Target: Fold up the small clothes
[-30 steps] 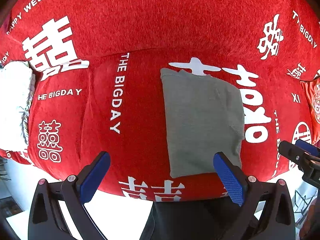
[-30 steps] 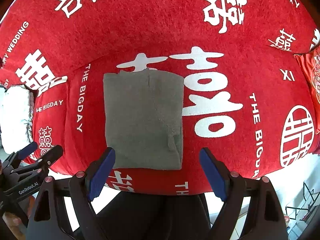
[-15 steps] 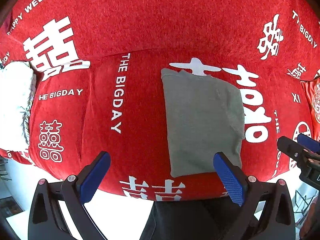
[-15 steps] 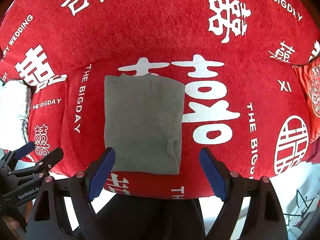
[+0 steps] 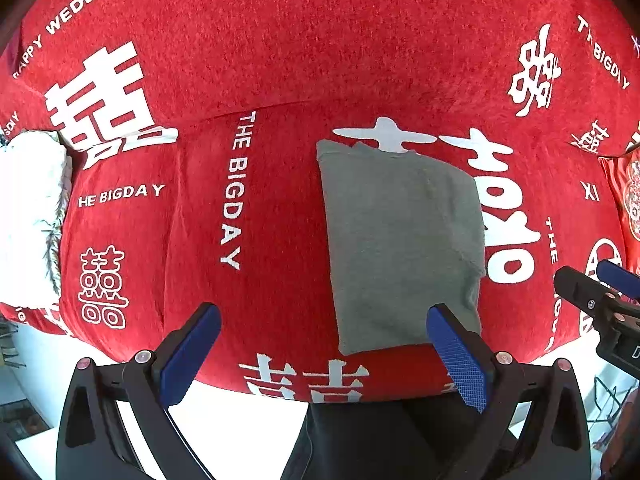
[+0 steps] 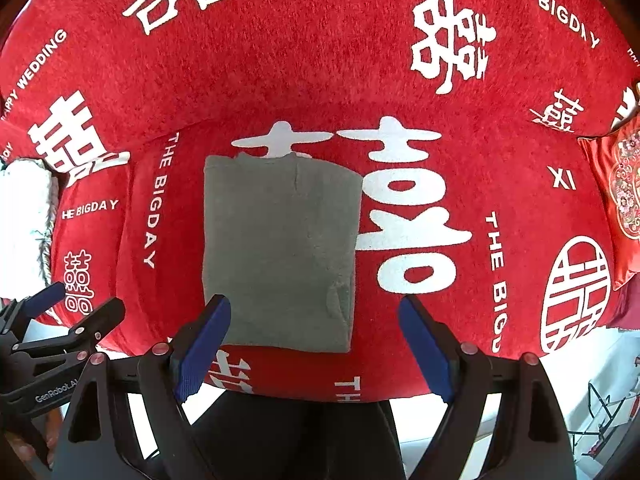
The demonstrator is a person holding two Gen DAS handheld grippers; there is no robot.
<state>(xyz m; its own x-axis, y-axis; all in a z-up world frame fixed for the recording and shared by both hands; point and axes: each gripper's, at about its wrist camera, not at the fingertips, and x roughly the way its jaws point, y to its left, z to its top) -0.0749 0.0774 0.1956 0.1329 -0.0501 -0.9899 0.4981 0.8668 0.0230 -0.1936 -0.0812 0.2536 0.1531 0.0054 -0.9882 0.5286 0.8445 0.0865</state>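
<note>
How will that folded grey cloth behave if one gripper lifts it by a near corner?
The grey cloth looks soft and lies in flat layers on the red cover, so it would probably droop and partly unfold. Its fuzzy knit texture suggests the pads would grip it without slipping. It likely weighs little.

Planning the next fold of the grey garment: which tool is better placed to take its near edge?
Right, probably. The right tool is open over the grey garment's near edge; the left tool is open, mostly over red cover.

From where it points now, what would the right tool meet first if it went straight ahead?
Probably the grey cloth lying on the red cover; the right tool is open, though depth is unclear.
</note>
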